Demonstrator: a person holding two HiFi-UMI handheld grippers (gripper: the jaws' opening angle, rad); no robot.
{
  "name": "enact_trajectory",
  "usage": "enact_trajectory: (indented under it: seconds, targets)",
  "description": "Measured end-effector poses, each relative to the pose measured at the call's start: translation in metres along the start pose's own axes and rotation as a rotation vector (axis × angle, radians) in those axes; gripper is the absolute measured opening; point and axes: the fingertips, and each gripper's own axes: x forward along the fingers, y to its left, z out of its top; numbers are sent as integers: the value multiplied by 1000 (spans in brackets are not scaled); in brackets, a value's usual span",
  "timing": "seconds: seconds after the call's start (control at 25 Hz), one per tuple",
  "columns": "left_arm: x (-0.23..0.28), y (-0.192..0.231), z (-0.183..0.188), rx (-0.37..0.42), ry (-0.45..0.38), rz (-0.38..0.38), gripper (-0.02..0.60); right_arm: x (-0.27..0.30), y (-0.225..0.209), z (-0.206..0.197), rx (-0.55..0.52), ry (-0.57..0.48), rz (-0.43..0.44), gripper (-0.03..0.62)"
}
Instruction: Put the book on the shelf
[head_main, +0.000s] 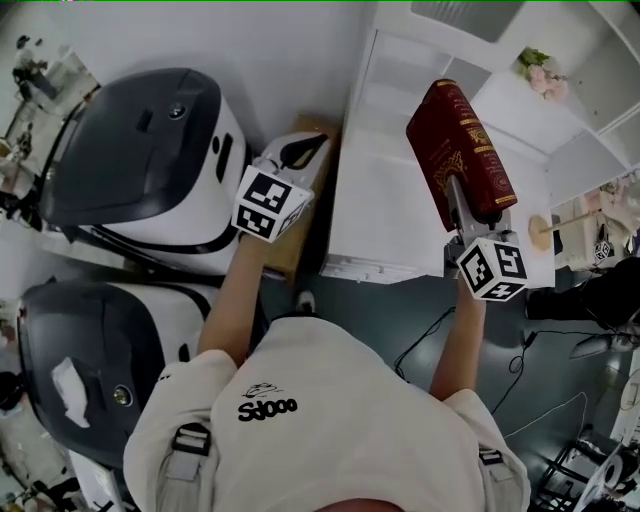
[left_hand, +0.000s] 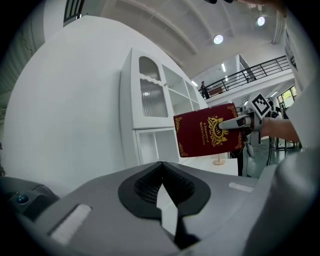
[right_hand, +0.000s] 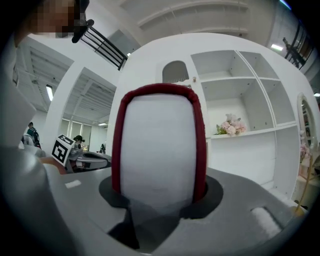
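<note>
While the right gripper (head_main: 458, 200) clamps the book (head_main: 455, 140), shelves (right_hand: 239, 132) stand ahead.

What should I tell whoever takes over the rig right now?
Left gripper: shut, empty, off to the side.
Right gripper: shut on the book, held in the air, facing the shelf.
Done: book is in hand.
Left: set the book on the shelf, then let go.
</note>
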Motion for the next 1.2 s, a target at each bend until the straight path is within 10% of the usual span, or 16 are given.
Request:
enact_trajectory:
  seconds: [0.72, 1.2]
  targets:
    - [60, 54, -41, -76, 87, 76, 18, 156, -51, -51, 60, 146, 37, 215]
    - [64, 68, -55, -90, 156, 209, 18, 244, -84, -92, 478, 134, 90, 219]
